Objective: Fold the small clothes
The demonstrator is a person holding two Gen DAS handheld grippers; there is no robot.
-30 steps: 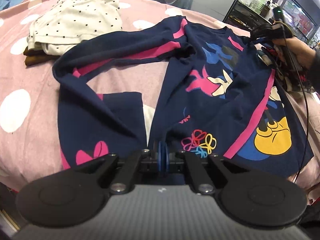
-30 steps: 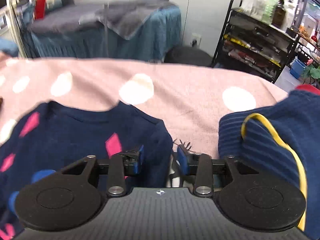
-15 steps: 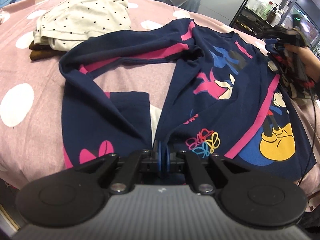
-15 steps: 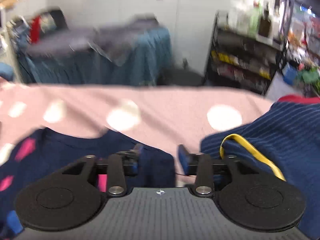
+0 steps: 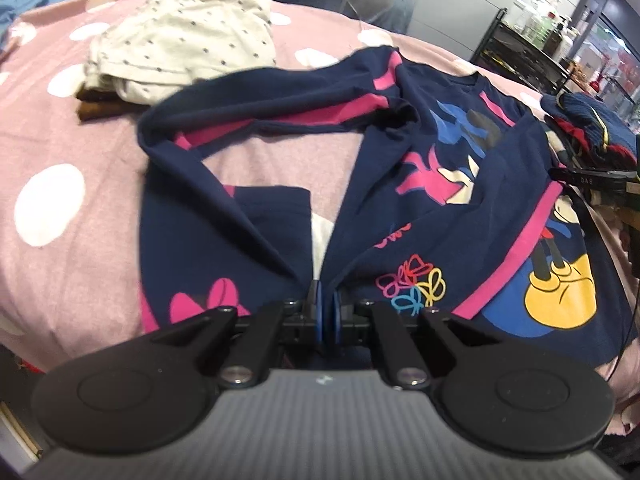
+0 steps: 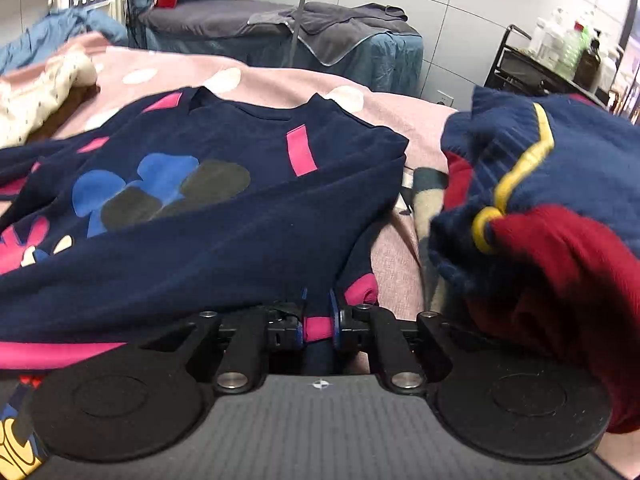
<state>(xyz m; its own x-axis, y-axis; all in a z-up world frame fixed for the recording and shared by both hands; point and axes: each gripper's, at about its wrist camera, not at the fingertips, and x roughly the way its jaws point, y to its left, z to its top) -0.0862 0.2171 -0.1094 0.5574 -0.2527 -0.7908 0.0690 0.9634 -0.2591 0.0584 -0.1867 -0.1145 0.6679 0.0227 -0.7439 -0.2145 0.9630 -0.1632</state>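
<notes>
A navy long-sleeved shirt (image 5: 452, 184) with pink stripes and cartoon prints lies spread on the pink polka-dot bed cover (image 5: 72, 152). My left gripper (image 5: 325, 308) is shut on its near hem, between the body and a folded-over sleeve (image 5: 224, 236). In the right wrist view the same shirt (image 6: 192, 208) fills the left side. My right gripper (image 6: 317, 312) is shut on the pink cuff edge (image 6: 318, 326) of the shirt at its right side. The right gripper also shows at the right edge of the left wrist view (image 5: 592, 180).
A cream dotted garment (image 5: 180, 40) lies on a brown one at the far left of the bed. A navy, red and yellow knit garment (image 6: 552, 216) lies in a heap right of the shirt. A black shelf cart (image 6: 536, 68) and a blue-covered bed (image 6: 280, 36) stand behind.
My right gripper has moved from the shirt's shoulder back to its right side and has closed on the pink cuff edge. My left gripper has kept its hold on the hem.
</notes>
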